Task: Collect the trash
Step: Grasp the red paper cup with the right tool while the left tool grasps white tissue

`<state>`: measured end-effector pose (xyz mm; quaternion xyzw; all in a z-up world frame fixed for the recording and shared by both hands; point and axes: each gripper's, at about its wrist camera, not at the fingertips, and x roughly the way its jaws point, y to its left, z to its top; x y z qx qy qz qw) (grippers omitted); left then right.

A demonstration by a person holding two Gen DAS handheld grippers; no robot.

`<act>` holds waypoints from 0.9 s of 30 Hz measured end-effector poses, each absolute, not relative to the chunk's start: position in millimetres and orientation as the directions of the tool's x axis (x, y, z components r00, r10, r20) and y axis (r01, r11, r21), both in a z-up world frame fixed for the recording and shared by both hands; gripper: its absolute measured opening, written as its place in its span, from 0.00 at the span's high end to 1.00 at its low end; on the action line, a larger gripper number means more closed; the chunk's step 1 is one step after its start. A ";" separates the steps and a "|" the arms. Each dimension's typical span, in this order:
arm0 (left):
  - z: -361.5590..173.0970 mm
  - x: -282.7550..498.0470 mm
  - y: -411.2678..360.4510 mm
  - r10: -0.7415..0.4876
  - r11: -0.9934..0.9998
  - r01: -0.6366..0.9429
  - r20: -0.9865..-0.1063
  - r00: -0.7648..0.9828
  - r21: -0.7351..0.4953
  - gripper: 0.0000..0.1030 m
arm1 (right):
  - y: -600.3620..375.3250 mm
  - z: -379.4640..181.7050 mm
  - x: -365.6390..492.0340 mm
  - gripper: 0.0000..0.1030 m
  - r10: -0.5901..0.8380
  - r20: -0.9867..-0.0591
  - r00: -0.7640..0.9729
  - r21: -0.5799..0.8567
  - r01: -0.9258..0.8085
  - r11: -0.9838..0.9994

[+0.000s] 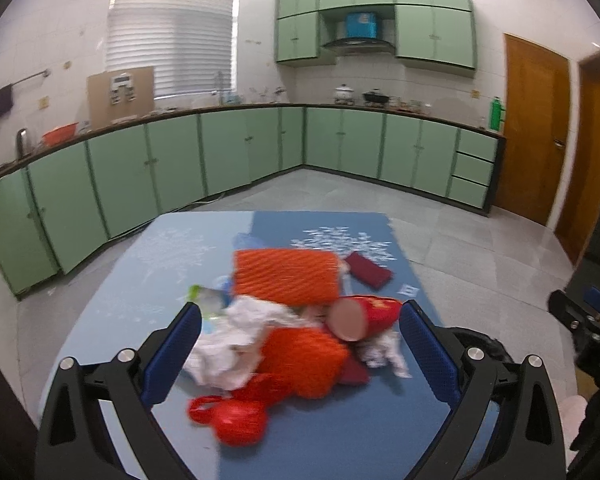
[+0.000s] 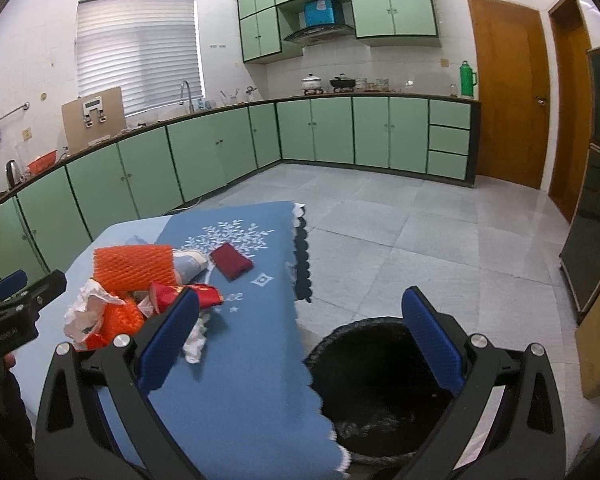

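Note:
A heap of trash lies on the blue tablecloth [image 1: 324, 432]: orange foam netting [image 1: 286, 278], crumpled white paper [image 1: 236, 350], a red cup [image 1: 364, 314] on its side, a red plastic bag [image 1: 236, 420], a plastic bottle [image 1: 208, 300] and a dark red pouch [image 1: 370, 270]. My left gripper [image 1: 300, 344] is open, hovering over the heap with its fingers either side of it. My right gripper [image 2: 300, 336] is open and empty, over the table's right edge and above the black-lined trash bin [image 2: 376, 392] on the floor. The heap also shows in the right wrist view [image 2: 132, 292].
The table's scalloped right edge [image 2: 304, 276] hangs beside the bin. Green cabinets [image 2: 204, 156] line the far walls. Wooden doors [image 2: 508, 92] stand at the right, a dark cabinet [image 2: 596, 200] at far right. Tiled floor [image 2: 420, 232] lies beyond the table.

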<state>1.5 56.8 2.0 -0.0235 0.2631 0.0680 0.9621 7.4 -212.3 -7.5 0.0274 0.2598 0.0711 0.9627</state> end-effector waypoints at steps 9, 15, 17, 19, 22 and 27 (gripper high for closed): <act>-21.7 1.7 115.5 0.221 0.966 -0.256 -0.558 0.800 0.015 0.06 | -173.1 -22.4 28.5 0.05 0.233 -0.512 0.826 0.102 -0.211 0.972; -38.2 3.7 128.9 0.195 0.969 -0.246 -0.596 0.779 -0.004 0.06 | -149.5 -31.1 44.1 0.05 0.301 -0.521 0.799 0.115 -0.284 0.952; -44.1 8.3 130.5 0.190 0.970 -0.243 -0.605 0.773 -0.007 0.06 | -143.2 -33.4 49.5 0.05 0.317 -0.524 0.791 0.117 -0.301 0.946; -49.0 13.2 132.0 0.186 0.970 -0.242 -0.616 0.766 -0.008 0.06 | -136.3 -37.2 58.2 0.05 0.332 -0.538 0.775 0.122 -0.318 0.940; -56.2 20.8 131.9 0.189 0.970 -0.244 -0.628 0.755 -0.001 0.06 | -129.9 -43.4 67.9 0.05 0.338 -0.556 0.759 0.123 -0.327 0.937; -62.3 31.3 137.1 0.172 0.974 -0.225 -0.636 0.752 -0.003 0.14 | -118.3 -52.2 83.2 0.05 0.351 -0.577 0.738 0.127 -0.343 0.931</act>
